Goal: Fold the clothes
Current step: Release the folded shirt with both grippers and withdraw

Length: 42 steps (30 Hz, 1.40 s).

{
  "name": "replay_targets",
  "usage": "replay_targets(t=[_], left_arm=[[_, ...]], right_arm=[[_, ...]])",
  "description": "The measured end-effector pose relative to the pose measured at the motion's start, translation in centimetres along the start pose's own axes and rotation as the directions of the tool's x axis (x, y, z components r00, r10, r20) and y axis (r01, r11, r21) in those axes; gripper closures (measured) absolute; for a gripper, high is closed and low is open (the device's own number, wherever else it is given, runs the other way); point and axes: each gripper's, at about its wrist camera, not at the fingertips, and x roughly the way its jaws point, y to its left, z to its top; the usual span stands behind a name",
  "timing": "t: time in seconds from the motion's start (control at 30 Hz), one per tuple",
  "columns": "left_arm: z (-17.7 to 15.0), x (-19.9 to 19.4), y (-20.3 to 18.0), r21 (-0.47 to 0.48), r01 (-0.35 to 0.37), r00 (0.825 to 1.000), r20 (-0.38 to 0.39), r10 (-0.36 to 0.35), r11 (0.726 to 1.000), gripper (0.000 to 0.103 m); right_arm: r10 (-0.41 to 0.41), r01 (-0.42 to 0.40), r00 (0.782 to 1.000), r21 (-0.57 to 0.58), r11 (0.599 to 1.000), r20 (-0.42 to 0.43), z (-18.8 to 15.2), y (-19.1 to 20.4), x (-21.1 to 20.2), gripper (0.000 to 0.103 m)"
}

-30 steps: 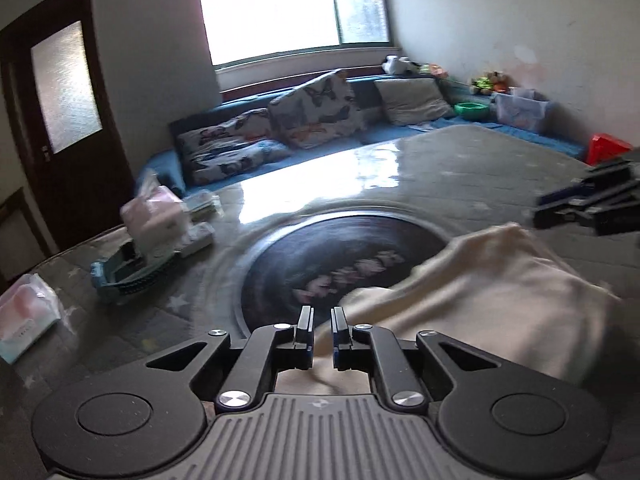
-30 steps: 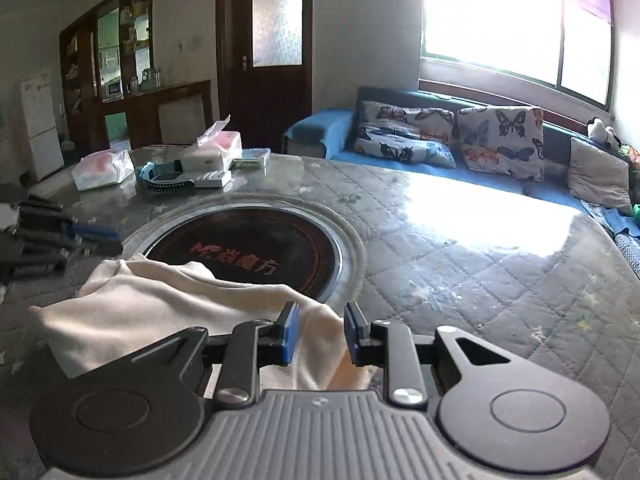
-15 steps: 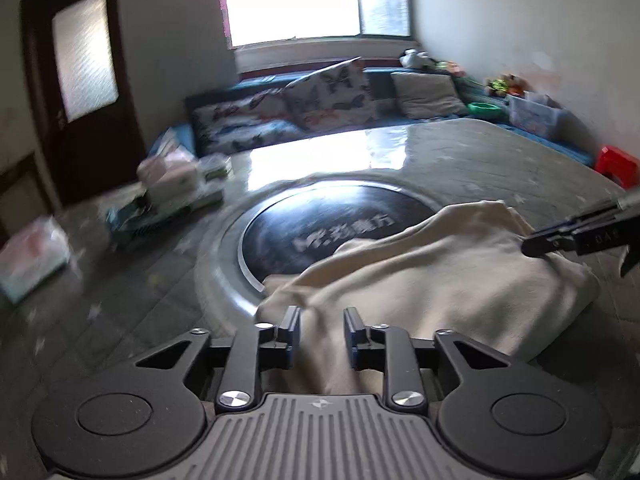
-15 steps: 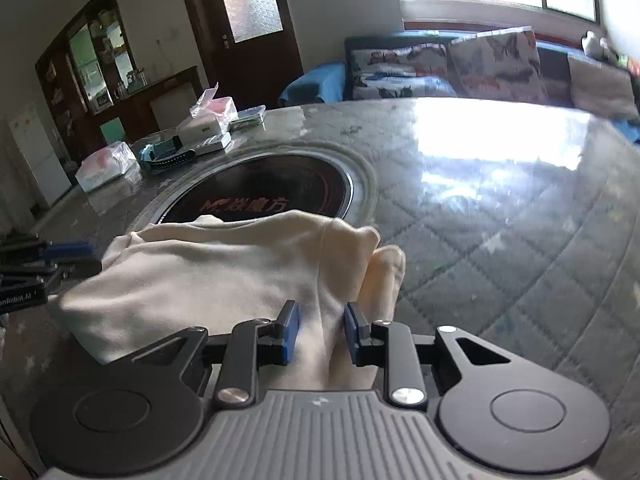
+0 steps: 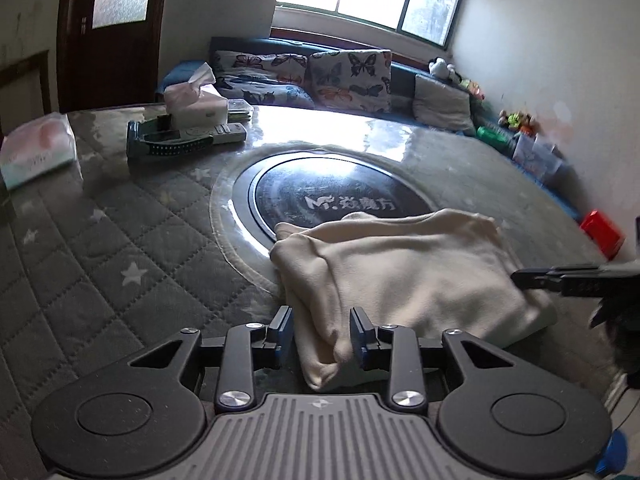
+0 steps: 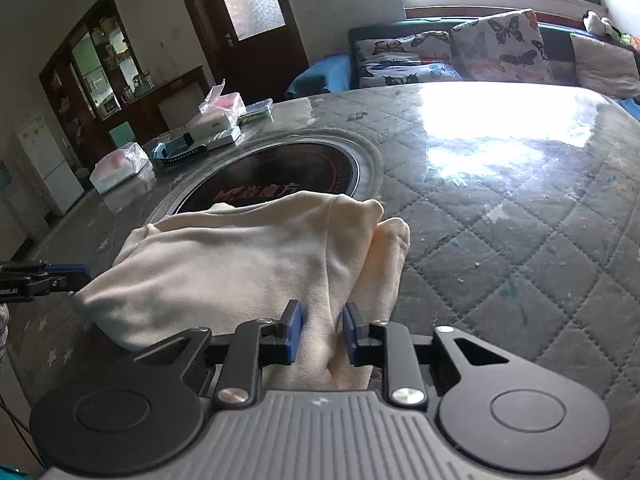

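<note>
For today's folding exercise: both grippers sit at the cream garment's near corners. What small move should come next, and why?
Probably open wider and draw both grippers back. The cream garment already lies folded on the table; the left gripper and right gripper have parted fingers loosely straddling its corners.

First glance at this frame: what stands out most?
The folded cream garment lies on the quilted table, partly over the black round hotplate. Each claw, left and right, straddles a bunched corner of it. Bright window glare washes the far tabletop.
</note>
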Motion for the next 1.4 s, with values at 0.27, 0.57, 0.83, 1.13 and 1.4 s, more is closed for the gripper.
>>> replay_targets(t=[0.27,0.57,0.83,1.13,1.4], left_arm=[[-0.2,1.1,-0.6,0.003,0.054,0.998,-0.045,-0.054,0.999,0.08],[-0.1,0.2,-0.7,0.065,0.061,0.998,0.0,-0.061,0.996,0.099],[-0.2,0.6,-0.1,0.106,0.054,0.997,-0.058,-0.048,0.993,0.094],[4.2,1.9,-1.5,0.154,0.032,0.999,0.0,-0.032,0.988,0.094],[6.7,9.1,-5.0,0.195,0.076,0.996,-0.07,-0.064,0.978,0.093]], right_arm=[[-0.001,0.001,1.0,0.009,1.0,0.01,-0.1,-0.1,0.2,0.091],[0.025,-0.021,0.994,-0.04,0.999,0.11,1.1,1.8,-4.3,0.094],[-0.013,0.016,0.999,-0.059,0.998,0.051,0.8,1.6,-3.4,0.091],[-0.018,0.022,0.999,-0.124,0.992,0.035,2.8,2.4,-0.2,0.086],[0.008,0.0,0.999,-0.195,0.981,0.04,5.5,3.9,4.2,0.086]])
